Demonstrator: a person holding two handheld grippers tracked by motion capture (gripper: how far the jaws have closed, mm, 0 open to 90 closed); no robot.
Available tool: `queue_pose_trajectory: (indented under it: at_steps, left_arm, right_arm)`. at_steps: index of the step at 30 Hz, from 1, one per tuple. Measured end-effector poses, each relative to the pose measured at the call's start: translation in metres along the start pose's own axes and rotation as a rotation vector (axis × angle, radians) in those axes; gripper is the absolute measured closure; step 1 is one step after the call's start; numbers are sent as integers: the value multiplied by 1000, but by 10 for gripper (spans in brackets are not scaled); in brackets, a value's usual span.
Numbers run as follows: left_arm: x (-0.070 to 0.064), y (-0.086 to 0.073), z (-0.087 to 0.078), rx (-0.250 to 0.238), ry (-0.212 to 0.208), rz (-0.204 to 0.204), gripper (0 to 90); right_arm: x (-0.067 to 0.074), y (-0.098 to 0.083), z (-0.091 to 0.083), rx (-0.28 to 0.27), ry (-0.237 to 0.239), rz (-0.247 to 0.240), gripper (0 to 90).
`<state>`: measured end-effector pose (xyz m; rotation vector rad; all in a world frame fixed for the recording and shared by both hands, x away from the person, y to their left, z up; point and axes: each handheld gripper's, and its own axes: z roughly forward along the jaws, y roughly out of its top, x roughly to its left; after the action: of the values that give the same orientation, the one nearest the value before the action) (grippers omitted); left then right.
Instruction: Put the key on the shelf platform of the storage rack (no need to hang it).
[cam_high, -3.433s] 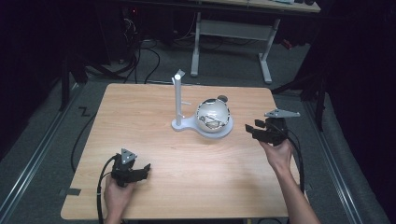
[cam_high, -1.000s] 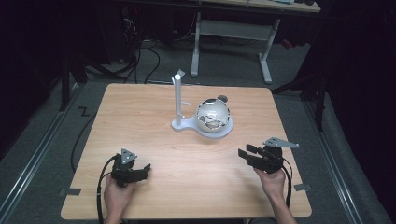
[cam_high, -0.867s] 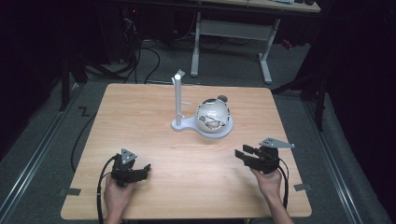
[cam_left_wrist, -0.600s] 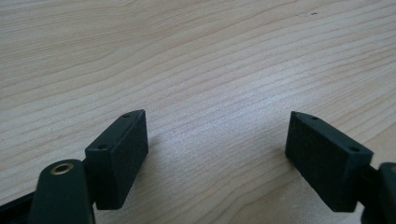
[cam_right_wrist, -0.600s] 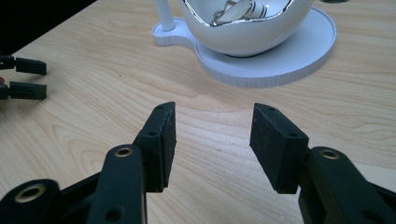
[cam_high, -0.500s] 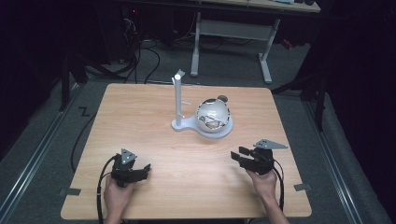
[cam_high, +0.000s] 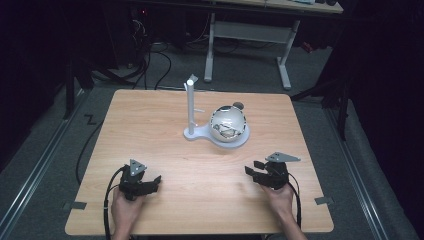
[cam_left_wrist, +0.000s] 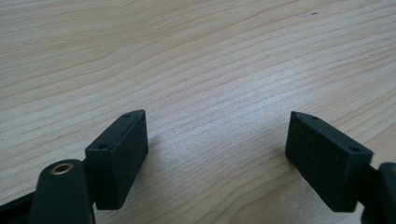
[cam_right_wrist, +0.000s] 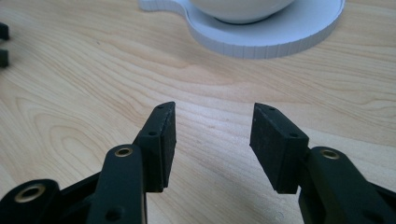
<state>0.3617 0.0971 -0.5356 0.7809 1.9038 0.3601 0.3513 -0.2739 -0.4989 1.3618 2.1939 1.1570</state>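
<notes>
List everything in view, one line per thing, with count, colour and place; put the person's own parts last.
table: one, light wood, centre of the high view.
stand: one, white, upright post on a flat base, middle of the table toward the far side.
ball: one, shiny silver-white, sitting on the round part of the stand's base.
desk frame: one, white legs, on the floor beyond the table.
cables: several, black, on the floor behind the table.
tape marks: two, grey, at the near corners of the table.
hands: two, at the table's near edge.
left tool: one, black, near left, jaws apart, nothing between.
right tool: one, black, near right, jaws apart, nothing between.
</notes>
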Motion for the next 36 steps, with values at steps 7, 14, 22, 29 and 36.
queue_pose_trajectory:
  at_steps: [7,14,22,29,36]
  left_arm:
    - [0,0,0,0,0,0,216]
    - [0,0,0,0,0,1,216]
    - [0,0,0,0,0,0,216]
    - [0,0,0,0,0,0,216]
    - [0,0,0,0,0,0,216]
  right_arm:
    - [0,-4,10,22,-27,-20,509]
    - [-1,-8,16,33,-72,-31,506]
    - [-2,-11,22,39,-102,-48,500]
    - [-4,-12,25,42,-145,-61,480]
    - [-6,-13,27,56,-172,-70,461]
